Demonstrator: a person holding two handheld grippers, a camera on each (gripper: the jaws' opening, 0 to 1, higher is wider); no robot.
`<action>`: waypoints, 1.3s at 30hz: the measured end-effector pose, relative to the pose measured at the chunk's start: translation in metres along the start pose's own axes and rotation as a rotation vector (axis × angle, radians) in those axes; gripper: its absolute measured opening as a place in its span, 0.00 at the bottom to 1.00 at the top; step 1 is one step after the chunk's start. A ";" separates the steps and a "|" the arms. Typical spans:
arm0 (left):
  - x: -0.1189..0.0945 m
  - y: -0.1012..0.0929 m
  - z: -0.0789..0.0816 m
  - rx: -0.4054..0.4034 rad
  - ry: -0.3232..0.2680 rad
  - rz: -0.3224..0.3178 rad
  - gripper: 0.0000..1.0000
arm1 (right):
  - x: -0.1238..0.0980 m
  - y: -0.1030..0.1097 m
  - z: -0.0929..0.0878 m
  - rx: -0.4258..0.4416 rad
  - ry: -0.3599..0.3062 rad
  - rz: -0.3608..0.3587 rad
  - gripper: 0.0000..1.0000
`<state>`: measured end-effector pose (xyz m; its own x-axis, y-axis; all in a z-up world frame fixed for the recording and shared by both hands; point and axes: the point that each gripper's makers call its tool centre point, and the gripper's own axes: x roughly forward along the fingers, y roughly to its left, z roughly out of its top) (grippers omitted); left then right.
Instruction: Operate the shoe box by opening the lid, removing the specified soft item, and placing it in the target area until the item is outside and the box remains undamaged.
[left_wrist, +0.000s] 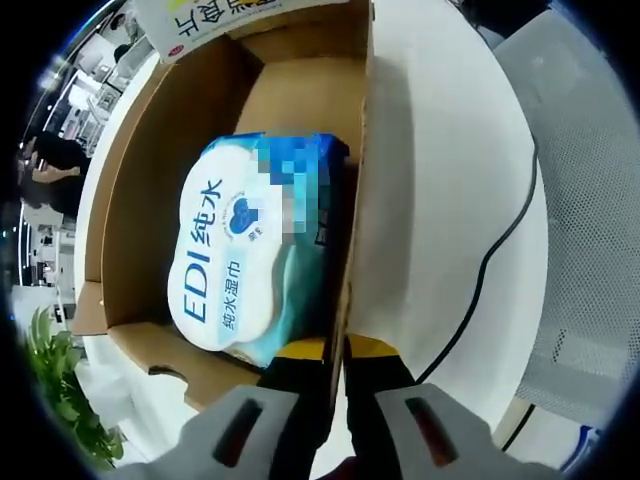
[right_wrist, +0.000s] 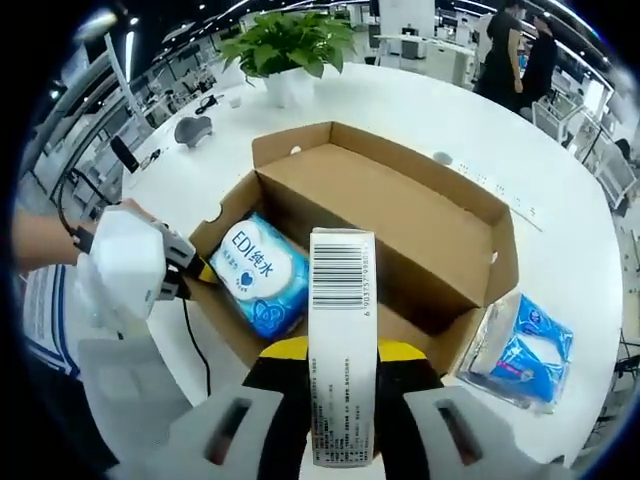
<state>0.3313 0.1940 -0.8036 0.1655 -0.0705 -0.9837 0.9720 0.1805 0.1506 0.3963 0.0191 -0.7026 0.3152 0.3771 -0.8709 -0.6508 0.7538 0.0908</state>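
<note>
The shoe box (right_wrist: 400, 215) is seen already open on the white table (right_wrist: 560, 200), its lid folded back toward 1 o'clock in the right gripper view, so the removal step is judged to be in hand. The soft item, a blue-and-white wet-wipe pack (right_wrist: 262, 272), is still lying inside the box, against the wall at 9 o'clock. In the right gripper view a tall white carton with a barcode (right_wrist: 342, 345) is pinched upright between the jaws of the right gripper (right_wrist: 342, 425). The left gripper (left_wrist: 338, 395) is closed on the box's side wall, as is seen in its own view, where the pack (left_wrist: 250, 255) is found at 11 o'clock of the jaws. A second blue packet (right_wrist: 520, 350) is seen on the table at 4 o'clock, outside the box. Next, the pack is judged to need a gentle grasp without the cardboard being torn. The pack's label is partly blurred, and the target area cannot be identified.
</note>
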 end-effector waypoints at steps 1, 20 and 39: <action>0.000 0.000 0.000 -0.001 0.000 0.000 0.04 | -0.001 0.002 0.000 0.001 -0.003 0.005 0.18; 0.000 -0.001 0.000 0.000 -0.002 0.005 0.04 | -0.032 0.004 -0.010 -0.010 -0.110 -0.085 0.18; 0.000 -0.002 0.000 -0.001 0.001 0.001 0.04 | -0.063 -0.010 -0.030 0.045 -0.163 -0.137 0.18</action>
<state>0.3290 0.1939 -0.8036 0.1662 -0.0695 -0.9836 0.9716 0.1820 0.1513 0.3628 -0.0285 -0.6632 0.5085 0.3485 -0.7873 -0.5640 0.8258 0.0013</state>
